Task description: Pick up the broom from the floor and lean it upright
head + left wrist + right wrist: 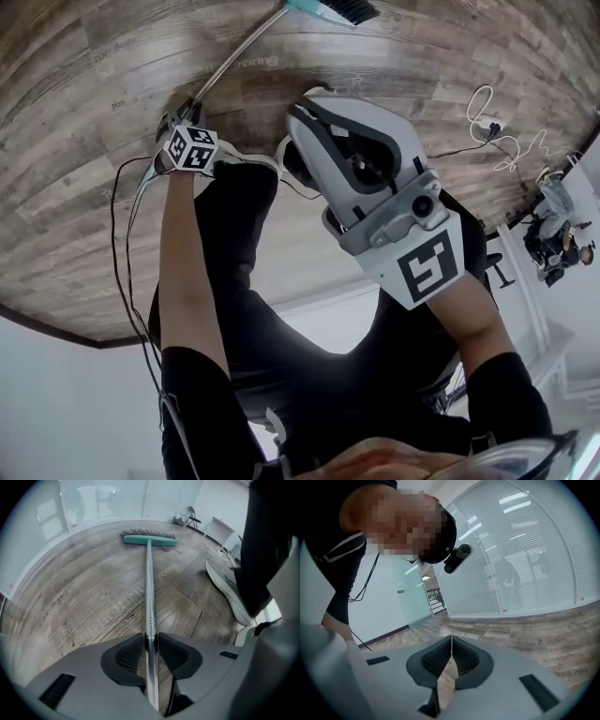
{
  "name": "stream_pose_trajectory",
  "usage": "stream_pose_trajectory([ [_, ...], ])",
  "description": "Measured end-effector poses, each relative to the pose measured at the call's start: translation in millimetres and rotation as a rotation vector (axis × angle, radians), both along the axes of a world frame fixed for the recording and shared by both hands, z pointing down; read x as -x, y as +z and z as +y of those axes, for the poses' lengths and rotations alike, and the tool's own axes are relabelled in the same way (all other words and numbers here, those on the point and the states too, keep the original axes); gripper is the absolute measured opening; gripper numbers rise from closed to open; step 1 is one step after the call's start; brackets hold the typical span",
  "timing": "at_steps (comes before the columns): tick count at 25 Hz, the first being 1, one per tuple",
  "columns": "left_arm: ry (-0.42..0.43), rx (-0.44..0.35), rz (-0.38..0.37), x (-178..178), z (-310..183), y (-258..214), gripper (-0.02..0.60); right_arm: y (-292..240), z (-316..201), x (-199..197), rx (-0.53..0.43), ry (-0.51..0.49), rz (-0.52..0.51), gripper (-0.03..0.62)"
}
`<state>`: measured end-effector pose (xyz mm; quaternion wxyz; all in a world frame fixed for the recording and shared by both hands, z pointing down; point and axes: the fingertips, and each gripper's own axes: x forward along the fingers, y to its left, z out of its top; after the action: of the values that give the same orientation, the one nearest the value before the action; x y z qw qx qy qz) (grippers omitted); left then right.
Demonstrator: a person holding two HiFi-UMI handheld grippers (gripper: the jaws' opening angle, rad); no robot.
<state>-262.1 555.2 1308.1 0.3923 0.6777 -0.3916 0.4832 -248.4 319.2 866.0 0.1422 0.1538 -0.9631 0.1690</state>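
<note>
Both tools are low: your left tool stands spread astride the broom, which lies along the floor, head toward upper centre; your right tool is pressed together, empty.

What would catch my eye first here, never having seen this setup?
A long metal-handled broom with a teal head lies flat on the wood floor. The left gripper is down over its handle end, the handle between its open jaws. The right gripper is shut and empty, held off the floor.
</note>
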Motion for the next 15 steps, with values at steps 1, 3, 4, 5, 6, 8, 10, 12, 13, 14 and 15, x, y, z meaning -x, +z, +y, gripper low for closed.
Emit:
stream_pose_trajectory([
  [1,0.025,-0.001,-0.013,0.2,-0.9,0.5,0.127,-0.6,0.4,1.6,-0.006,-0.004,-0.001,0.018],
  [3,0.016,0.008,-0.012,-2.5,-1.1,-1.1,0.118,-1.9,4.7,3.3,-0.022,-0.034,0.002,0.018],
  [4,0.002,0.023,-0.006,-3.9,-0.5,-1.8,0.091,-1.9,6.1,3.7,-0.023,-0.045,0.002,0.018],
  [5,-0.007,0.041,-0.003,-4.4,-0.5,-2.4,0.089,-1.8,6.1,4.0,-0.02,-0.048,0.001,0.018],
  [6,-0.008,0.058,-0.005,-3.5,-1.8,-3.8,0.089,-2.1,5.2,4.1,-0.018,-0.044,0.0,0.018],
  [8,0.003,0.073,-0.025,2.2,-8.0,-13.2,0.089,-5.8,4.7,4.1,-0.027,-0.035,-0.004,0.018],
  [10,0.008,0.072,-0.064,12.6,-12.1,-38.5,0.089,-13.6,7.7,2.4,-0.034,-0.018,-0.007,0.018],
  [12,0.025,0.079,-0.083,21.3,-12.0,-74.8,0.089,-23.5,13.6,-3.0,-0.019,0.034,0.006,0.018],
  [13,0.036,0.085,-0.075,23.0,-13.1,-94.2,0.089,-30.0,16.8,-5.8,-0.011,0.061,0.016,0.018],
  [14,0.043,0.089,-0.061,23.8,-15.7,-113.5,0.089,-38.2,19.5,-7.4,-0.008,0.08,0.022,0.018],
  [15,0.045,0.09,-0.05,25.1,-19.4,-132.4,0.089,-48.3,21.1,-7.5,-0.009,0.09,0.024,0.018],
])
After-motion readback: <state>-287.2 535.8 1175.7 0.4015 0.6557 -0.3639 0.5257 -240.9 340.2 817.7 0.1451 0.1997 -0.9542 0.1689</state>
